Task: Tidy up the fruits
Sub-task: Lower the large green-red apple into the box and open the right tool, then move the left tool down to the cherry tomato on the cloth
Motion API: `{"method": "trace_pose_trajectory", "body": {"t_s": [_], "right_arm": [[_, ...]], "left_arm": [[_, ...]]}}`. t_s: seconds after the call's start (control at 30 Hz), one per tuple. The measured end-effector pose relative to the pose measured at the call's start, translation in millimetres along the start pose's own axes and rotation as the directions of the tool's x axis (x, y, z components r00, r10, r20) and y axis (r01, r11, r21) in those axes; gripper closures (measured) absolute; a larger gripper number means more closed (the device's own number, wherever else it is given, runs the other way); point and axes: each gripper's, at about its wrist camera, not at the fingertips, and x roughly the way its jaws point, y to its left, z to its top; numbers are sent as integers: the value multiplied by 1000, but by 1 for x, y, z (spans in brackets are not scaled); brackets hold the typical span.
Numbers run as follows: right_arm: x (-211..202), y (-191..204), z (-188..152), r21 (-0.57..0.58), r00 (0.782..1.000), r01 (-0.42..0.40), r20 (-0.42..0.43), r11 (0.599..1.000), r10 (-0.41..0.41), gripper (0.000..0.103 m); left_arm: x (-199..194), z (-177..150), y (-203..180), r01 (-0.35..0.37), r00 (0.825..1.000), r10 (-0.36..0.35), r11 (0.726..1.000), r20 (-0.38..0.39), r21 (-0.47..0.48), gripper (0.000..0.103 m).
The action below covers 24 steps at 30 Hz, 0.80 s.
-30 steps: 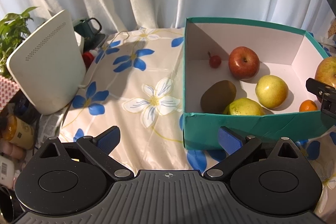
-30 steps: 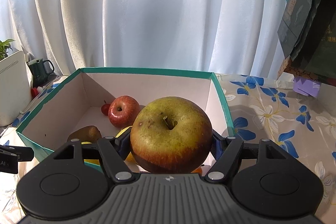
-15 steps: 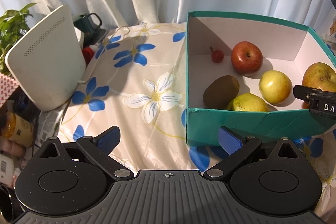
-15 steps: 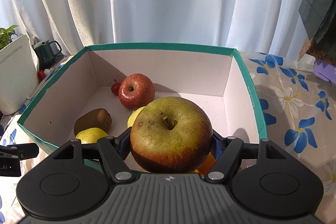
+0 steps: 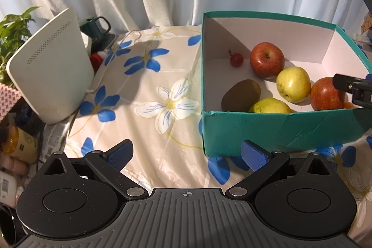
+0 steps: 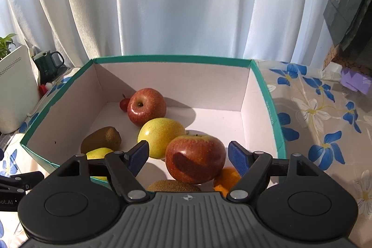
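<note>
A teal box (image 5: pixel 279 129) (image 6: pixel 269 106) with a white inside holds the fruit. In the right wrist view a red-green apple (image 6: pixel 195 158) lies in it between the open jaws of my right gripper (image 6: pixel 188 155), untouched by either pad, resting on an orange (image 6: pixel 229 178) and a kiwi (image 6: pixel 174 186). Behind it lie a yellow pear (image 6: pixel 160 136), a red apple (image 6: pixel 146 106), a cherry (image 6: pixel 124 104), another kiwi (image 6: pixel 102 138) and a second pear (image 6: pixel 98 153). My left gripper (image 5: pixel 187 153) is open and empty above the cloth left of the box. The released apple (image 5: pixel 326 97) shows there too.
A flowered tablecloth (image 5: pixel 151 97) covers the table. A white router-like device (image 5: pixel 51 71), a green mug (image 5: pixel 97 26), a plant (image 5: pixel 11 29) and jars (image 5: pixel 16 141) stand at the left. White curtains hang behind. A purple item (image 6: pixel 355 80) lies at the far right.
My right gripper has opened and let go of the red-green apple, which now lies in the box. The left gripper has stayed open and has hardly moved.
</note>
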Motion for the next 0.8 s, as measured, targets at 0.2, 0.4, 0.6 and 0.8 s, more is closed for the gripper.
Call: {"method": "trace_pose_trajectory", "body": {"t_s": [0.2,0.4,0.6,0.8], "right_arm": [[-53,-10,-4,41,983,26,181,999,-33,6],[-103,-20,-21,86,952,36,301,996,-60,0],[-128,-26,-46,144,936,85,327,986,-128,0],[-142,-30,-69,194,939,74,318,978,-134,0]], "left_arm": [[-11,-9,-5,32,999,-32,999,12,22,1],[-22,-28,-12,82,996,-85,994,34,77,1],[-34,-56,-27,184,980,-195,966,45,184,1],[-39,-87,-33,294,951,-308,925,23,241,1]]}}
